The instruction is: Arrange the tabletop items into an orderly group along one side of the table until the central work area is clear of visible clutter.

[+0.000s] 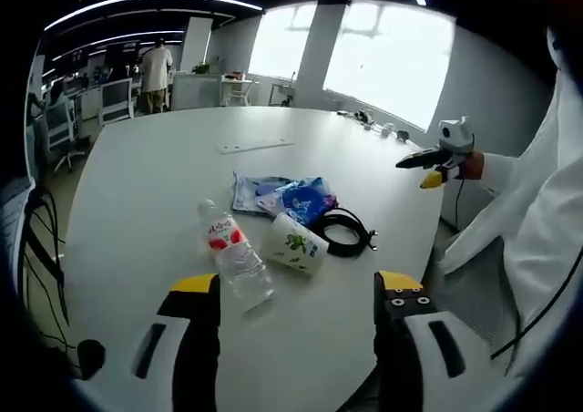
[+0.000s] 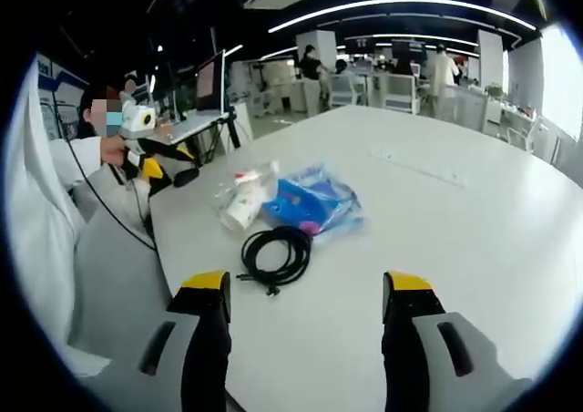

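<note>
In the left gripper view the left tool (image 1: 296, 293) hangs over the near edge of the white bench (image 1: 137, 184), its yellow-tipped jaws spread wide with nothing between them. Just past the jaws lies a clear water bottle (image 1: 235, 255) on its side, red label near the cap end. Touching it on the right is a white paper cup (image 1: 295, 243), also tipped over, green print on its wall. Right of the cup sits a coiled black cable (image 1: 344, 230), and behind cup and cable a crumpled blue plastic bag (image 1: 287, 196). Farther along the bench rests a flat white strip (image 1: 255, 145), well apart from the cluster. At the right edge, beyond the bench rim, the right tool (image 1: 435, 164) shows, held by a person in a white sleeve (image 1: 537, 211).

In the right gripper view the right tool (image 2: 306, 293) likewise stands released, jaws wide and empty, above the bench (image 2: 474, 248). Nearest is the cable (image 2: 276, 253), then the bag (image 2: 312, 204) with the cup (image 2: 244, 208) and bottle (image 2: 239, 186) beside it on the left. The strip (image 2: 419, 166) lies farther off to the right. At the left, off the bench edge, the left tool (image 2: 164, 170) shows.
</note>
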`<move>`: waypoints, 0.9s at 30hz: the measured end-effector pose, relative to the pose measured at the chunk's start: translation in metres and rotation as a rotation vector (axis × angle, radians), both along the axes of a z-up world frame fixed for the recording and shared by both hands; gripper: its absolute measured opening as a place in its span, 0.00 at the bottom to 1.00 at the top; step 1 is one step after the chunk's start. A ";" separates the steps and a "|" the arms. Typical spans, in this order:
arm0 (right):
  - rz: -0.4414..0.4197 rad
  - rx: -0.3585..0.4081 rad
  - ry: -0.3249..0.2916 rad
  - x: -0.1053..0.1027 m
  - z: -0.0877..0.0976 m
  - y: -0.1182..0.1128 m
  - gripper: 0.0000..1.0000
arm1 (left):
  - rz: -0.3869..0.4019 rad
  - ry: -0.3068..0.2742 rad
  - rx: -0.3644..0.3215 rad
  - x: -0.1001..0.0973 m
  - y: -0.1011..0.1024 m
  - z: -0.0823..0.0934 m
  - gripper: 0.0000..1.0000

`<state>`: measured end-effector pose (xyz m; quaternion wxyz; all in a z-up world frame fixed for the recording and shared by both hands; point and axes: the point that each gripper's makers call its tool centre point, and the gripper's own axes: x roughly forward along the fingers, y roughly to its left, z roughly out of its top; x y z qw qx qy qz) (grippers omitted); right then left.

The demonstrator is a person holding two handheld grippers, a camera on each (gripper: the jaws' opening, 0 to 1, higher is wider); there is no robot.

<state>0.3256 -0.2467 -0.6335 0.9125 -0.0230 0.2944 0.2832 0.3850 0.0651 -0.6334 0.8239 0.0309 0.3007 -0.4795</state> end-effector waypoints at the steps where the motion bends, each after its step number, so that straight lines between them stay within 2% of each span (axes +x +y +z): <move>1: 0.000 -0.001 -0.004 0.003 0.001 0.001 0.66 | -0.001 -0.003 -0.001 0.001 -0.001 0.001 0.69; 11: 0.023 0.006 -0.036 0.026 0.010 0.014 0.64 | -0.024 -0.039 -0.021 0.017 -0.022 0.016 0.68; 20: 0.026 0.021 -0.052 0.045 0.016 0.020 0.62 | -0.046 -0.060 -0.035 0.030 -0.040 0.023 0.66; 27: 0.016 0.029 -0.048 0.057 0.014 0.025 0.60 | -0.056 -0.064 -0.045 0.041 -0.052 0.027 0.63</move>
